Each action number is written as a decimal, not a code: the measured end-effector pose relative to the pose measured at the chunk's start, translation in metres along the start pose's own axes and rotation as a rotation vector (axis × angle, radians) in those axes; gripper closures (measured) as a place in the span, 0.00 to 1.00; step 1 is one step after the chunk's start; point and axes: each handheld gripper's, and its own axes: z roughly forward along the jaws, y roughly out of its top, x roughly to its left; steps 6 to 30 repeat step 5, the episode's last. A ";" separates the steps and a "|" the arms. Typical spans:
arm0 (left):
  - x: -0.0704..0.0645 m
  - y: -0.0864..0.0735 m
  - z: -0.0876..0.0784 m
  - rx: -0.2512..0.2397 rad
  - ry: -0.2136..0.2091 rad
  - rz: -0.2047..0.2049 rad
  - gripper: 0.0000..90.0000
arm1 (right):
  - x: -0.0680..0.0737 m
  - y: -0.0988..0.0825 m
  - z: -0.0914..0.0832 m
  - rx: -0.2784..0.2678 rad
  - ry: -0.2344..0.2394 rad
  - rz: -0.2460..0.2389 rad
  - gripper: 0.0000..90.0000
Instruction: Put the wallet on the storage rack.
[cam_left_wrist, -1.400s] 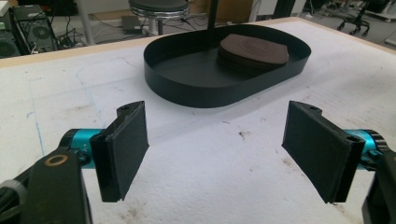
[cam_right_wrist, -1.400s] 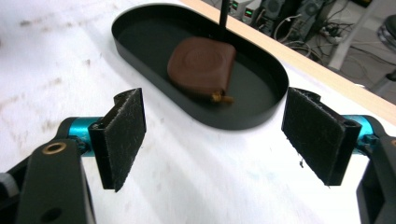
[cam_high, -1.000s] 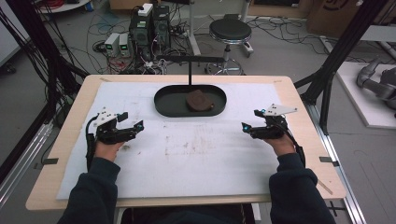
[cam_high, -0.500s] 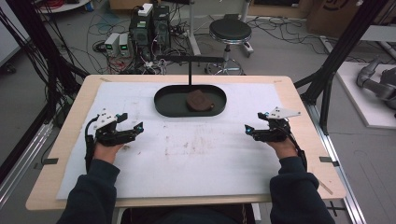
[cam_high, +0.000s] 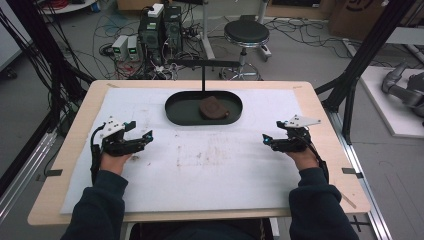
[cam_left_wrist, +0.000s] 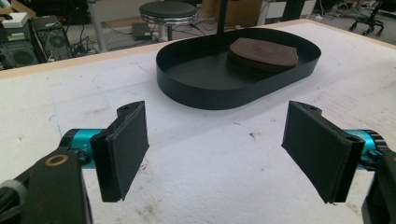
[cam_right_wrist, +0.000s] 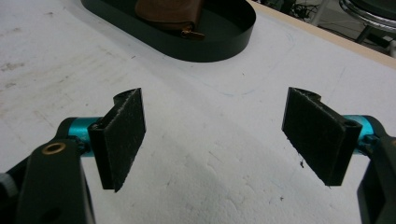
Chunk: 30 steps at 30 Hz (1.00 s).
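Note:
A black oval tray (cam_high: 180, 114) sits at the back middle of the white mat, with a brown leather pouch (cam_high: 213, 107) lying in it. The left gripper view looks at the tray wall (cam_left_wrist: 219, 95) and the pouch (cam_left_wrist: 264, 52); in the right gripper view the tray (cam_right_wrist: 219, 44) and pouch (cam_right_wrist: 168, 11) are at the top. My left gripper (cam_high: 143, 137) rests over the mat's left side, open with nothing between its pads (cam_left_wrist: 122, 149). At the right side my right gripper (cam_high: 267, 140) is open too, its pads (cam_right_wrist: 122, 135) wide apart over bare mat.
A thin black post with a crossbar (cam_high: 203, 65) rises from the tray's back edge. The white mat (cam_high: 210, 165) covers most of the wooden table (cam_high: 330, 125). Behind the table are a round stool (cam_high: 246, 34), computer boxes and cables on the floor.
Both hands have drawn slightly back toward the table's near edge. Both grippers stay open.

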 end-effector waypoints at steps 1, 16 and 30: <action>0.000 0.000 0.000 0.000 0.001 -0.001 0.25 | -0.001 0.000 0.000 0.001 -0.002 -0.006 0.24; 0.001 -0.001 0.001 0.005 0.004 -0.002 0.25 | -0.002 -0.001 0.001 0.003 -0.007 -0.008 0.24; 0.001 -0.001 0.001 0.005 0.004 -0.002 0.25 | -0.002 -0.001 0.001 0.003 -0.007 -0.008 0.24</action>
